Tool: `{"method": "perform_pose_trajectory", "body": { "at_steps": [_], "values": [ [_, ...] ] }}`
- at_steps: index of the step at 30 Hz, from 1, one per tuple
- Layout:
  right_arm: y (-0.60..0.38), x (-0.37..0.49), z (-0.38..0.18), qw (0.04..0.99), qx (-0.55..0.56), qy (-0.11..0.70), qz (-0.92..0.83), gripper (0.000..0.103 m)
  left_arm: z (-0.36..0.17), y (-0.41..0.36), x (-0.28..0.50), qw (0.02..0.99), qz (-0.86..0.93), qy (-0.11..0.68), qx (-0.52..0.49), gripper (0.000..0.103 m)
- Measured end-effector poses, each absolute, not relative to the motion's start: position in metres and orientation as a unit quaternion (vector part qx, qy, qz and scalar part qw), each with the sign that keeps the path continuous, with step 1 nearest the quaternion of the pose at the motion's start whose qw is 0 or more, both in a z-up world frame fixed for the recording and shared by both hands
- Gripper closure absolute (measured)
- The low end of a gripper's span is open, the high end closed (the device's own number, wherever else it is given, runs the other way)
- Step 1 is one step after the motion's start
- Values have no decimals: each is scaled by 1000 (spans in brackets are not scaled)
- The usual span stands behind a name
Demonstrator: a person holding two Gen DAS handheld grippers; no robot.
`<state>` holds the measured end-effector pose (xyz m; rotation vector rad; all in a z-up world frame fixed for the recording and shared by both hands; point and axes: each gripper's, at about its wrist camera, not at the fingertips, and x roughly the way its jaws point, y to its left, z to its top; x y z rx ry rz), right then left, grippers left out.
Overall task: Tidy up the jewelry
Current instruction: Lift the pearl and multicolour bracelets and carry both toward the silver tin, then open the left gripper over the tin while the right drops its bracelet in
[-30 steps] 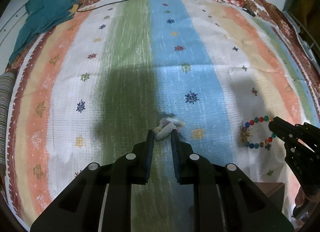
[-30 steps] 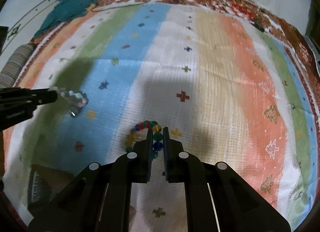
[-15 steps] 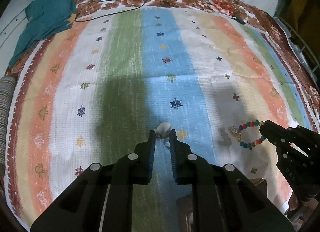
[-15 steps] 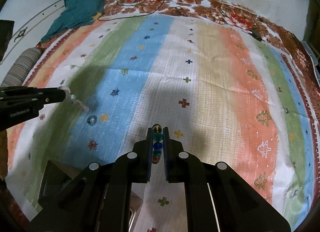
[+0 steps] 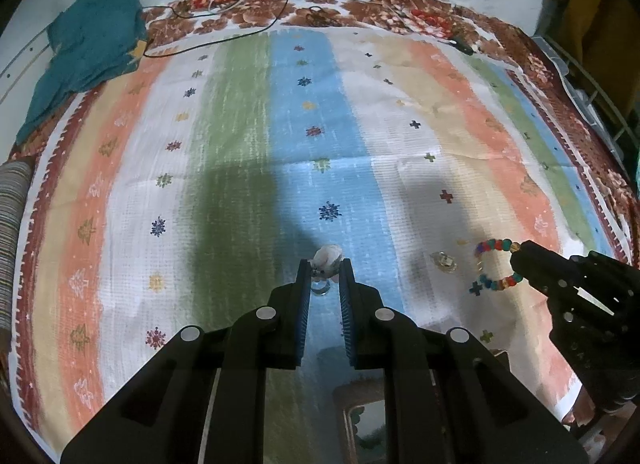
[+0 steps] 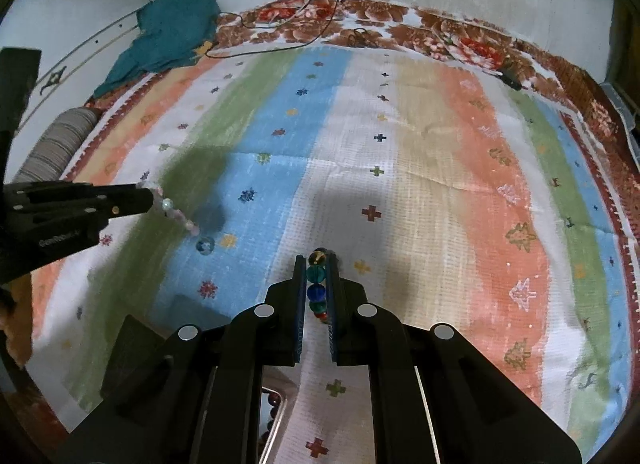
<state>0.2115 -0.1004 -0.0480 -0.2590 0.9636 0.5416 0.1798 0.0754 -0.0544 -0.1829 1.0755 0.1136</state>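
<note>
Nearest to the person, at the bottom edge of both wrist views, a framed tray (image 5: 366,420) shows under the gripper bodies; it looks like the jewelry's destination, though only a corner is visible.

Above the tray, the left gripper (image 5: 325,278) is pinching a pale beaded bracelet (image 5: 327,258) by one end, with its clear pendant bead (image 6: 205,245) hanging below, close over the blue stripe of the striped bedspread (image 5: 240,136); whether the bead touches the cloth cannot be told. To the right of the tray, the right gripper (image 6: 316,284) is pressed together on a multicolored bead bracelet (image 6: 316,288), whose loop dangles free from the fingertips in the left wrist view. A small clear piece (image 5: 443,261) lies on the bedspread between the two grippers.

Both pieces seem lifted and ready to carry. To do this well, keep both grips firm, bring each bracelet back over the tray slowly so the hanging ends do not swing or snag the weave, and lower before releasing, one at a time.

Farthest from the tray lie a teal cloth (image 5: 92,40) and black cables (image 5: 256,12).
</note>
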Motion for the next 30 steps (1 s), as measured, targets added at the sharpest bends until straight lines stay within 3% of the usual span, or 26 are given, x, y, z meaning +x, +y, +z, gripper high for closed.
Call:
{"method": "perform_pose_trajectory", "body": {
  "at_steps": [30],
  "values": [
    [-116, 160, -13, 866, -128, 413, 252, 93, -8, 42, 121, 883, 41, 460, -85, 89]
  ]
}}
